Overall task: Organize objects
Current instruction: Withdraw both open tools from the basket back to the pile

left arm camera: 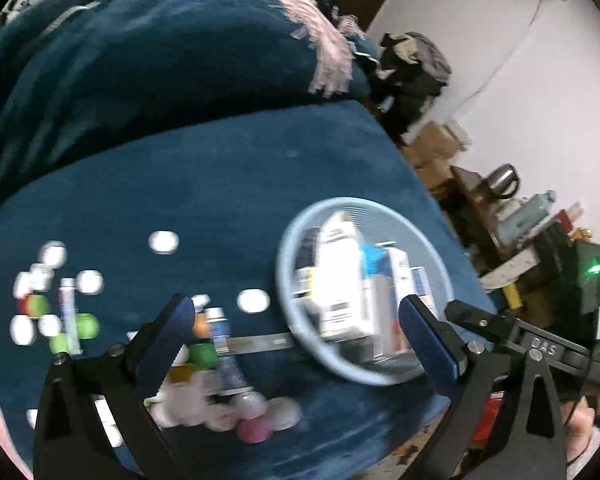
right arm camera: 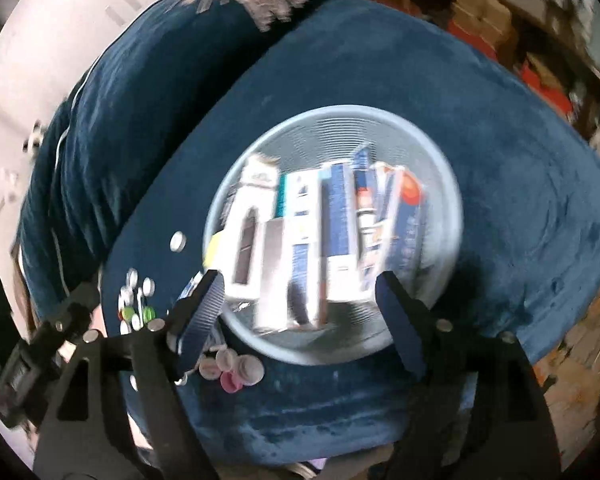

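While both frames are blurred, small boxes (right arm camera: 320, 236) show white and blue, standing packed in a pale blue basket (right arm camera: 440, 184) on a dark blue sofa (right arm camera: 500, 140). Bottle caps (left arm camera: 164, 241) and tubes (left arm camera: 224, 344) lie beside it — left gripper (left arm camera: 300, 332) and right gripper (right arm camera: 300, 304) both spread, grasping nothing.

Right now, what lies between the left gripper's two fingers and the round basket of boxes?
Left wrist view: the left gripper is open with a blue-and-white tube and a green cap between it and the light-blue basket. Blur hides finer detail.
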`<action>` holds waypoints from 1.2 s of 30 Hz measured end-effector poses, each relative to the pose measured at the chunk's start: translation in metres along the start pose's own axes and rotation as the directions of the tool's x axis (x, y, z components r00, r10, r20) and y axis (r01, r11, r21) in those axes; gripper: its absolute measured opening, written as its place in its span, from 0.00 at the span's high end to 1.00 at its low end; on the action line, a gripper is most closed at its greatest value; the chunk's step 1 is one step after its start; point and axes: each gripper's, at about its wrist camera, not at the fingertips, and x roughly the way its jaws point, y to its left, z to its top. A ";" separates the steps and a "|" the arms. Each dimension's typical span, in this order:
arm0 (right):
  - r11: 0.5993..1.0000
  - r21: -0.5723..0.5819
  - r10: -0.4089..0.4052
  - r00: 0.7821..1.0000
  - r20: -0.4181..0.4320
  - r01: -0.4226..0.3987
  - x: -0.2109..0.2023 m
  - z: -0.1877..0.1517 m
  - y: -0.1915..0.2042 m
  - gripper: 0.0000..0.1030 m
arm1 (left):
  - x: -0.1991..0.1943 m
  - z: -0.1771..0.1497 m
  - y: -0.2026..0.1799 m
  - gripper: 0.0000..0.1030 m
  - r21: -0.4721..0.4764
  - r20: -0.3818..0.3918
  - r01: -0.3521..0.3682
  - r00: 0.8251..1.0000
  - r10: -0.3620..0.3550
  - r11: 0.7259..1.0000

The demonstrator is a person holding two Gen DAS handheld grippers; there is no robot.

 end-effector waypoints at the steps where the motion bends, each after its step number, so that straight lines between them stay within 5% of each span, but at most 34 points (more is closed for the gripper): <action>1: 0.999 -0.040 -0.002 1.000 -0.002 0.002 0.001 -0.002 0.015 0.22 | -0.006 -0.001 0.007 0.01 -0.004 0.001 -0.018 1.000 0.018 1.000; 9: 0.964 -0.247 0.066 0.991 -0.120 -0.094 0.034 -0.024 0.120 0.16 | -0.050 -0.017 0.104 0.01 -0.123 0.010 -0.145 0.989 0.147 0.982; 15: 0.941 -0.309 0.055 0.961 -0.272 -0.141 0.093 -0.054 0.166 0.16 | -0.046 -0.036 0.168 0.01 -0.211 -0.091 -0.197 0.979 0.182 0.957; 19: 0.988 -0.124 0.049 0.943 -0.330 -0.095 0.129 -0.068 0.148 0.17 | -0.047 -0.039 0.187 0.01 -0.231 -0.100 -0.228 0.973 0.210 0.946; 24: 0.995 0.096 0.014 0.979 -0.202 0.005 0.134 -0.071 0.121 0.17 | -0.037 -0.037 0.197 0.01 -0.243 -0.129 -0.234 0.970 0.207 0.942; 31: 0.920 0.392 0.020 0.997 -0.068 0.008 0.152 -0.088 0.093 0.19 | -0.028 -0.035 0.200 0.01 -0.226 -0.141 -0.231 0.969 0.203 0.946; 36: 0.841 0.539 -0.010 0.997 -0.079 0.051 0.171 -0.099 0.063 0.38 | -0.026 -0.033 0.208 0.01 -0.243 -0.149 -0.226 0.970 0.194 0.943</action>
